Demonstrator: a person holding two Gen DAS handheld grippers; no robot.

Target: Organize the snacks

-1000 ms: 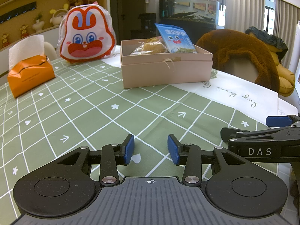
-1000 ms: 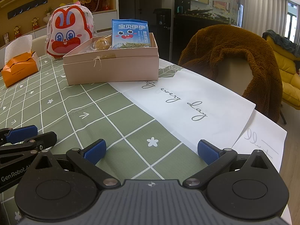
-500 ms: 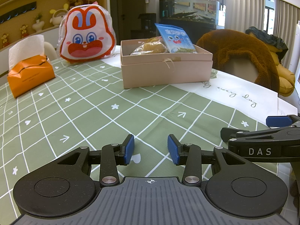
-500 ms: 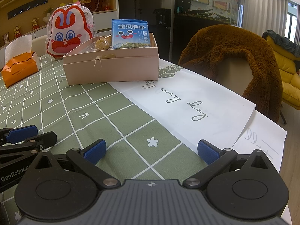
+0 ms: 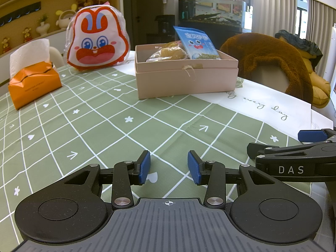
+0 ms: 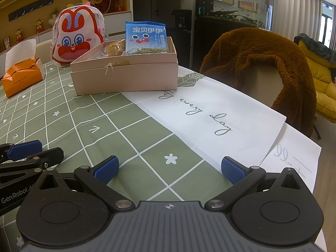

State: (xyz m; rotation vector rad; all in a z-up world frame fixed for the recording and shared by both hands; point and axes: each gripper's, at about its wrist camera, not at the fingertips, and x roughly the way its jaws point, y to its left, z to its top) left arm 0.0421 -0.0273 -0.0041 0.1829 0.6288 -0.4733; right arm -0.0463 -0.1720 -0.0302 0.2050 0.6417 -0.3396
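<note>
A pink cardboard box [image 5: 187, 79] [image 6: 126, 77] stands on the green checked tablecloth. A blue seaweed snack packet [image 5: 195, 43] [image 6: 146, 37] and a wrapped bun [image 5: 168, 54] [image 6: 112, 49] sit inside it. A rabbit-shaped snack bag [image 5: 96, 40] [image 6: 77, 40] stands left of and behind the box. My left gripper [image 5: 169, 167] is open and empty, low over the cloth near the front. My right gripper [image 6: 170, 168] is open wide and empty, to the right of the left one. Each gripper shows at the edge of the other's view.
An orange tissue pack [image 5: 33, 82] [image 6: 21, 75] stands at the far left. A white paper sheet with script [image 6: 210, 117] lies right of the box. A chair with a brown fleece [image 6: 262, 67] stands at the table's right edge.
</note>
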